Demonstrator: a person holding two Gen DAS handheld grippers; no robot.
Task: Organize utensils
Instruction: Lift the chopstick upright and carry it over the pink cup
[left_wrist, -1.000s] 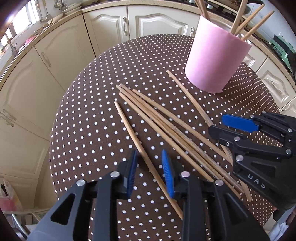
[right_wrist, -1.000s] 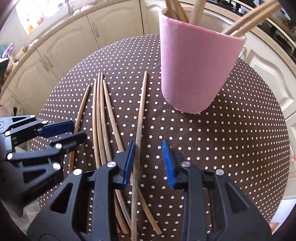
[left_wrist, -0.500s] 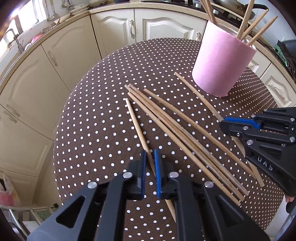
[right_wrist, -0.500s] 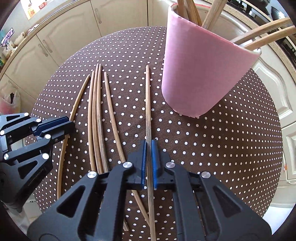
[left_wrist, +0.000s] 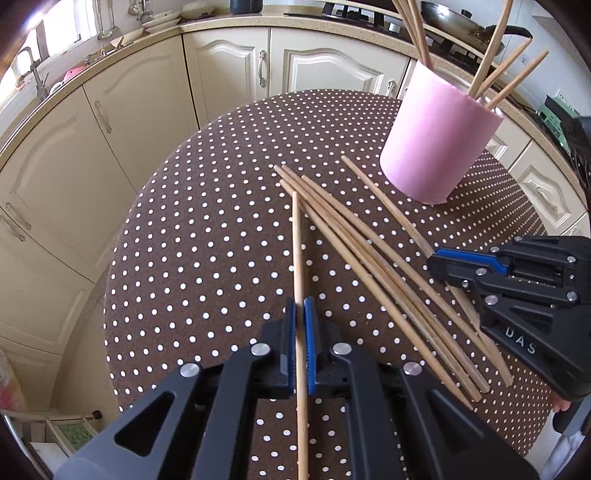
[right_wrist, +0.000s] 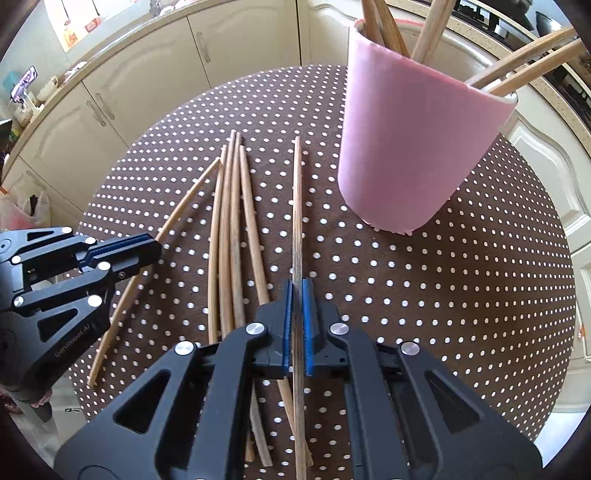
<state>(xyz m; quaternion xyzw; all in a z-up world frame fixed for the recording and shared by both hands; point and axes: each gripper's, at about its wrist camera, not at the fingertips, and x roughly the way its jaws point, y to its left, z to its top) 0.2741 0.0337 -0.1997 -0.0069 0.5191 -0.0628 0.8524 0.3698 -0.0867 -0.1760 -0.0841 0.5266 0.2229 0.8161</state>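
Chopsticks (right_wrist: 231, 236) lie loose on dotted tablecloth (left_wrist: 207, 236), just beside pink cup (right_wrist: 413, 147) that holds more sticks. Left gripper (left_wrist: 300, 325) clamped on one chopstick (left_wrist: 297, 258), its far tip over the pile. Right gripper (right_wrist: 297, 314) clamped on another chopstick (right_wrist: 296, 206), nearest the cup.
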